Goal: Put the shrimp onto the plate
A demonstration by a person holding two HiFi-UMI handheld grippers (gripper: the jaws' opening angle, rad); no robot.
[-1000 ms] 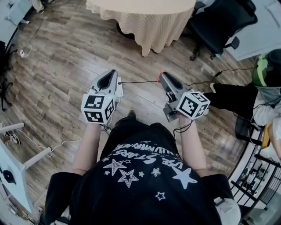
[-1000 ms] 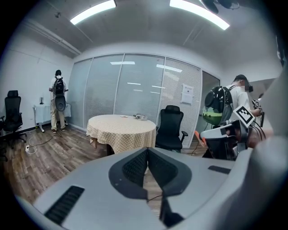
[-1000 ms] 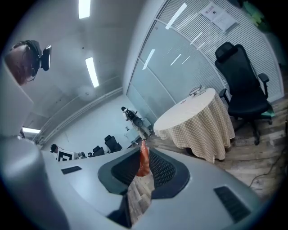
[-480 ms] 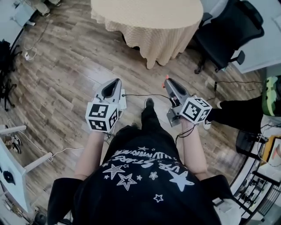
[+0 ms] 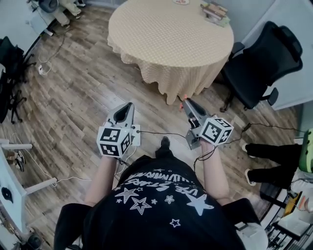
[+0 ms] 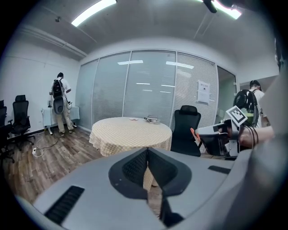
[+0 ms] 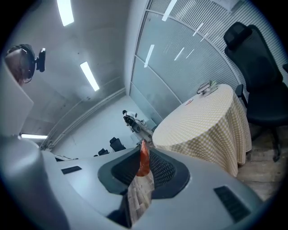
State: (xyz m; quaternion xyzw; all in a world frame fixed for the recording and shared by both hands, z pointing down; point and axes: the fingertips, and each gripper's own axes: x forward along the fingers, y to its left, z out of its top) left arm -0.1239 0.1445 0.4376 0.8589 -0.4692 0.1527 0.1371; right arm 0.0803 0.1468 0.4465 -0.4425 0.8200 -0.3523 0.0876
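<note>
An orange shrimp (image 7: 143, 159) stands pinched between the jaws of my right gripper (image 5: 185, 101), which is shut on it; its tip (image 5: 184, 96) shows in the head view. My left gripper (image 5: 127, 105) is shut with nothing in it, level with the right one. Both hang over the wood floor, short of a round table (image 5: 171, 39) with a checked cloth. A small plate (image 6: 133, 119) lies on the table's far side, barely showing at the head view's top edge (image 5: 181, 2). In the left gripper view the right gripper (image 6: 199, 134) appears at the right.
A black office chair (image 5: 264, 63) stands right of the table. Books (image 5: 215, 10) lie on the table near the plate. Cables (image 5: 151, 133) trail on the floor. A person with a backpack (image 6: 60, 101) stands far off at the wall.
The table has come much further into the head view as the person walks toward it. Both grippers keep their pose, the shrimp still held in the right one.
</note>
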